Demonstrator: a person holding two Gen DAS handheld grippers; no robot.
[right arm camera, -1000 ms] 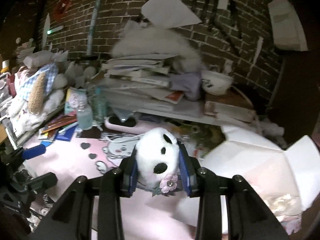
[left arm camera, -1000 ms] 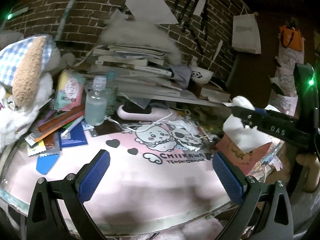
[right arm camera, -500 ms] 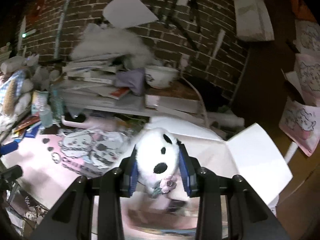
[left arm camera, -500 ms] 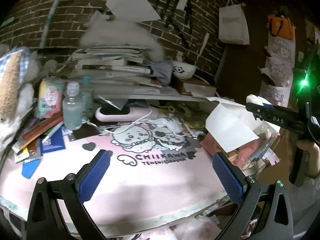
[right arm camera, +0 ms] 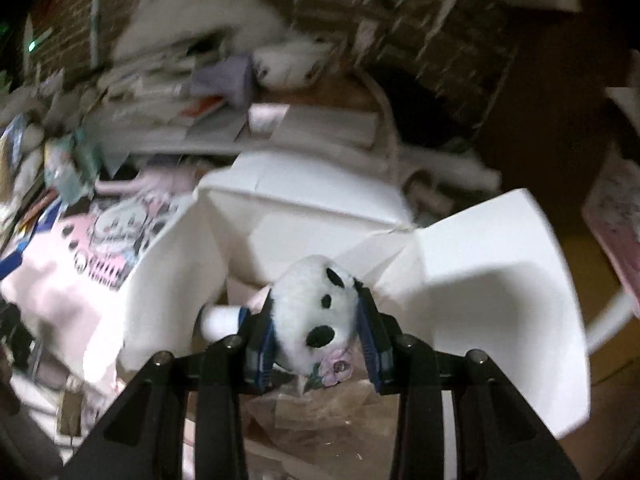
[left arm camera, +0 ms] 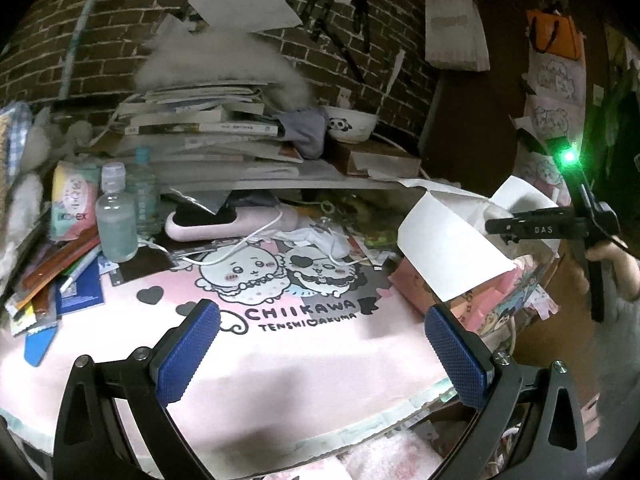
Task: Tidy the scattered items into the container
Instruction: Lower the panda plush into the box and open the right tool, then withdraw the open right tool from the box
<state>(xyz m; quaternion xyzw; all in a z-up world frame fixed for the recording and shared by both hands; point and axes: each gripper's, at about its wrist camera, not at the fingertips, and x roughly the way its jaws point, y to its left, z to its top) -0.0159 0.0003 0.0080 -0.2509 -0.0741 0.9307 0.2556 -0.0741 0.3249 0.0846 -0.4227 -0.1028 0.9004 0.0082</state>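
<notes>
place: a cluttered home desk, likely a bedroom or hobby corner
wall: dark brick wall (left arm camera: 120, 12) with paper bags (left arm camera: 456, 28) hung on it
desk: pink cartoon mat (left arm camera: 280, 344), stacked books (left arm camera: 208, 128), a panda bowl (left arm camera: 352, 124)
clutter: plastic bottle (left arm camera: 116, 216), tissue pack (left arm camera: 72, 204), soft toys

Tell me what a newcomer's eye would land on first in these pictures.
First, the fluffy white panda plush, clamped in the right gripper just above the open white box with its flaps spread. Next, the pink Chiikawa mat across the table, under the open, empty left gripper. Behind it, a leaning stack of books stands against the brick wall.
</notes>
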